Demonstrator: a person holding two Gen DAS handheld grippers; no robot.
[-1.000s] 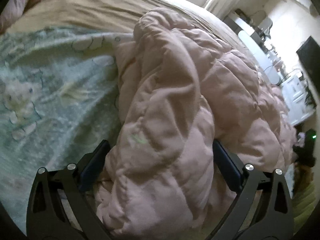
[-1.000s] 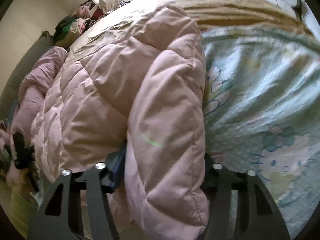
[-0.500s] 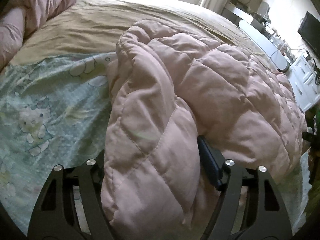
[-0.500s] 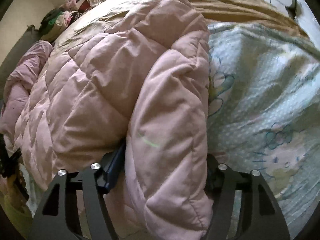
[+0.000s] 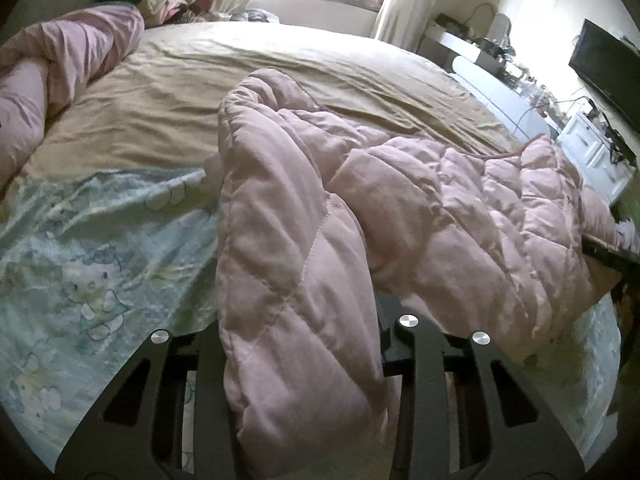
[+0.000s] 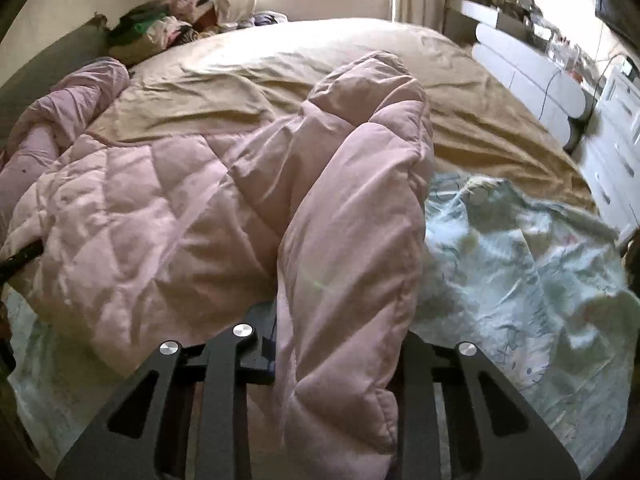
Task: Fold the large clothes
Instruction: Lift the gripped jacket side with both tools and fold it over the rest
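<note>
now gripping a thick fold of the pink quilted comforter [image 5: 296, 280] in the left hand-held gripper [image 5: 300, 344], jaws just closed in and clenched on the padding. same on the other side: right hand-held gripper [image 6: 340, 344] just tightened and grasping another bunched edge of the comforter [image 6: 352, 248]. lying across the near part of the bed [image 5: 248, 80], half on the pale cartoon-print sheet [image 5: 92, 264], half on the tan sheet [image 6: 248, 76], with the bulk sagging between the two grips.

likely mid-lift, raising one edge to carry it over for a fold. best done by keeping both grips level and well apart so the edge stays taut, lifting high enough to clear the heap, then laying it forward evenly, corner to corner. worth watching for padding slipping out of the pads, since the fill is bulky and slick.

no real containers in view; only a loose pile of clothes [image 6: 168, 32] at the head of the bed, contents too small to tell.
</note>
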